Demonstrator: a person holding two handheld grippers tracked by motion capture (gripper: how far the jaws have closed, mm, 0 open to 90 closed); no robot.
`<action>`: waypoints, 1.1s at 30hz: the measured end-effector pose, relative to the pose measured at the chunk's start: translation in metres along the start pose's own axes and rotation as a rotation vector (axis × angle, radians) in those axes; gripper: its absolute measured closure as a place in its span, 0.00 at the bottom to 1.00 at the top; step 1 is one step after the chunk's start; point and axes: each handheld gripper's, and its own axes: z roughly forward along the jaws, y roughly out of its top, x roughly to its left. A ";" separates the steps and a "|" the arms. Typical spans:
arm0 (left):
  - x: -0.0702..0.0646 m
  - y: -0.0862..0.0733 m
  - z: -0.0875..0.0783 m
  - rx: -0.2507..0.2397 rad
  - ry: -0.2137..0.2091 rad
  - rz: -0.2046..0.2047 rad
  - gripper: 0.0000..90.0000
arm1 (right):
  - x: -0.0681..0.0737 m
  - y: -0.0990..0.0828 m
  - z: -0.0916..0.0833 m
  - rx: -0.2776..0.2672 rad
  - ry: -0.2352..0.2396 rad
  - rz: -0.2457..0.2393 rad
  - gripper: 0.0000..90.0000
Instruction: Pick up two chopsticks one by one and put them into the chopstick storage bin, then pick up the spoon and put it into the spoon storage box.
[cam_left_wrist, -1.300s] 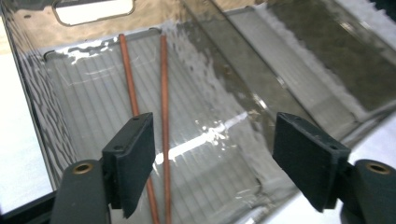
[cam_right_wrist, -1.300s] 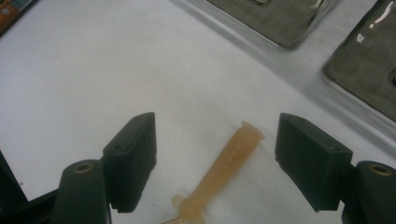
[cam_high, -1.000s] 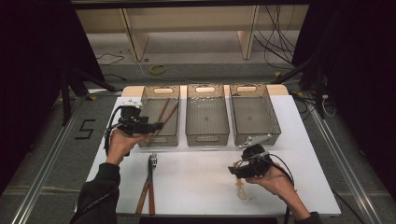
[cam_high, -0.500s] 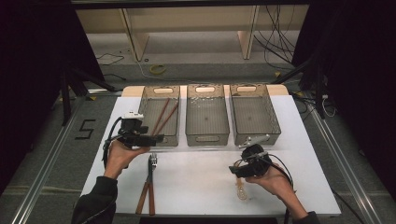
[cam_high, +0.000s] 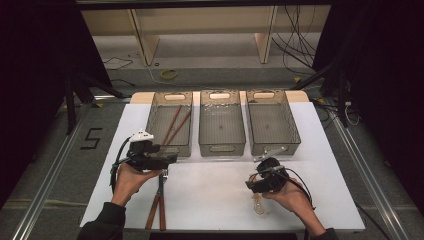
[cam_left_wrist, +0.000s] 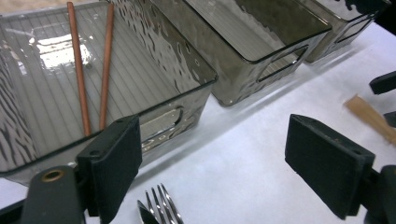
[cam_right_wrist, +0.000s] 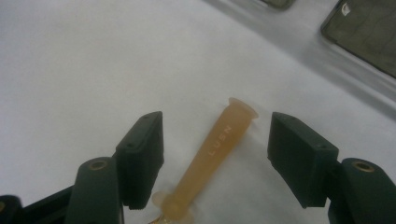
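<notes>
My left gripper (cam_high: 172, 159) (cam_left_wrist: 219, 163) hovers open just in front of the left bin (cam_high: 150, 120), its jaws having just been opening with nothing between them. Below it lie a fork (cam_high: 163, 176) (cam_left_wrist: 163, 210) and another utensil, both with wooden handles. Two brown chopsticks (cam_high: 172, 127) (cam_left_wrist: 79, 70) rest in that bin. My right gripper (cam_high: 256, 189) (cam_right_wrist: 215, 158) is low over an amber translucent handle (cam_high: 258, 204) (cam_right_wrist: 219, 144) lying on the table. Its jaws have just been closing, and the handle lies between the pads, apart from both.
Three smoky clear bins stand in a row at the back of the white table (cam_high: 210, 195): the middle bin (cam_high: 222, 147) and the right bin (cam_high: 295, 135) look bare inside. A shelf and loose cables lie on the floor beyond the table.
The left hand has drawn back from the left bin toward the near edge and now hangs over the fork. The right hand has stayed over the amber handle.
</notes>
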 end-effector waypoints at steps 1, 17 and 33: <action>-0.001 -0.002 0.000 -0.003 -0.001 -0.001 0.20 | 0.001 0.000 0.001 0.005 -0.003 -0.002 0.41; -0.008 -0.023 0.004 -0.027 -0.012 0.001 0.19 | 0.000 -0.003 0.008 0.040 -0.010 0.011 0.44; -0.011 -0.033 0.009 -0.004 -0.012 0.025 0.19 | 0.004 -0.002 0.017 0.082 -0.068 -0.034 0.62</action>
